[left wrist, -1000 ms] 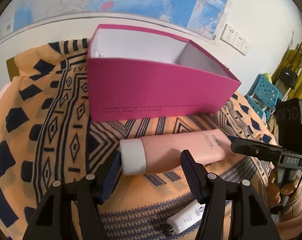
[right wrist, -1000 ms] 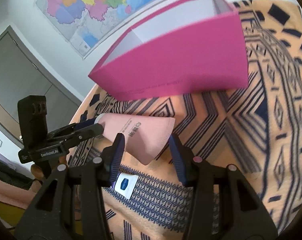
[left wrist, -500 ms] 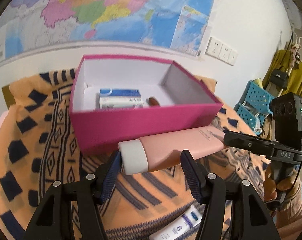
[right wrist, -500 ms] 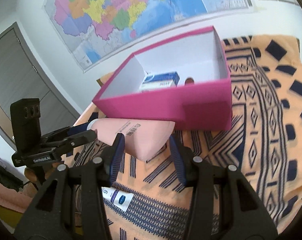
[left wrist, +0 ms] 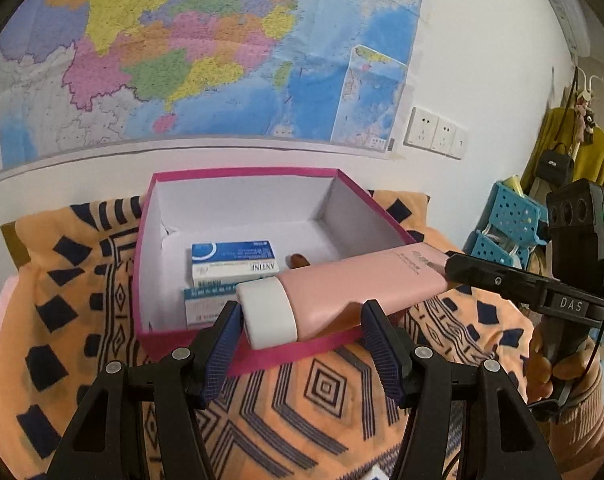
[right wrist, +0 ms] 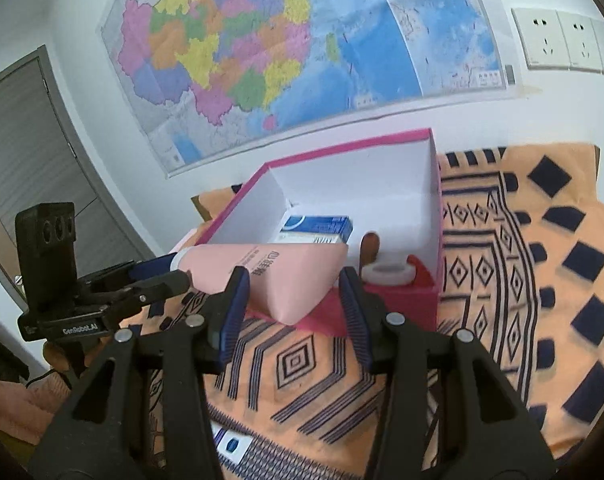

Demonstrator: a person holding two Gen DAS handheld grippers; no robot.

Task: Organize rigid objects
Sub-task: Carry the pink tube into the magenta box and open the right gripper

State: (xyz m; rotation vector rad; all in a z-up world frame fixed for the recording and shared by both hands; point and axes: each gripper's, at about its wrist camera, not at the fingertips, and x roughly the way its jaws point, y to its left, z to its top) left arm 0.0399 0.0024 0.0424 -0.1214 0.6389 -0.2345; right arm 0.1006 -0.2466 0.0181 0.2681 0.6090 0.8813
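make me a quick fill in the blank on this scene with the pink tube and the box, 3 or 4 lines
1. The pink tube is held by ____ grippers at once.
2. The left gripper holds the end with the ____ cap.
3. The open box is ____ outside and white inside.
4. On the wall behind the box hangs a ____.

Missing words: two; white; magenta; map

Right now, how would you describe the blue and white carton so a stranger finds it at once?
Find the pink box under the wall map. Inside, near its left wall, lies the blue and white carton, the only one with a blue top.
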